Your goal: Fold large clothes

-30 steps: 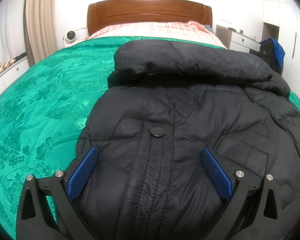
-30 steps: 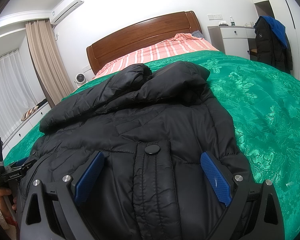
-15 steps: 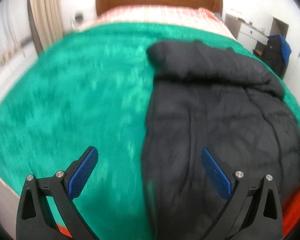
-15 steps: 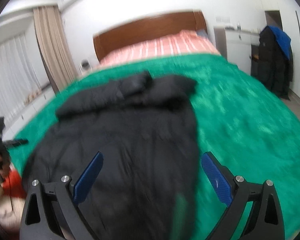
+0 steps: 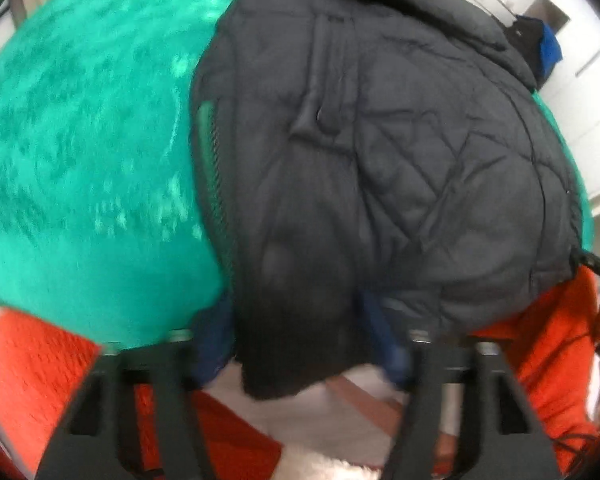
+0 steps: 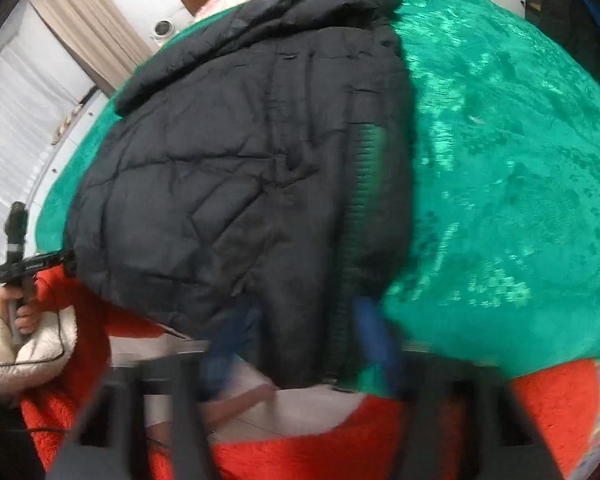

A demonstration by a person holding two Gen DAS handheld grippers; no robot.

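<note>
Jacket [image 5: 380, 152] black, puffy, quilted; lies on green bedspread [image 5: 80, 140], hem at 6 o'clock overhanging bed edge. Likely light, soft, slippery shell, springs back. Left gripper [image 5: 296, 340] and right gripper [image 6: 300, 344]: each clamped on hem corner, fabric bunched between pads. Blurred. Best hold: hem corners, deep bite.

Bed w/ green bedspread [image 6: 500, 160] carries black puffer jacket [image 6: 236, 152] laid flat; jacket hem overhangs the near edge, above orange blanket [image 6: 300, 460].

green-covered bed [image 6: 500, 160], beige curtain [image 6: 84, 28]
</note>
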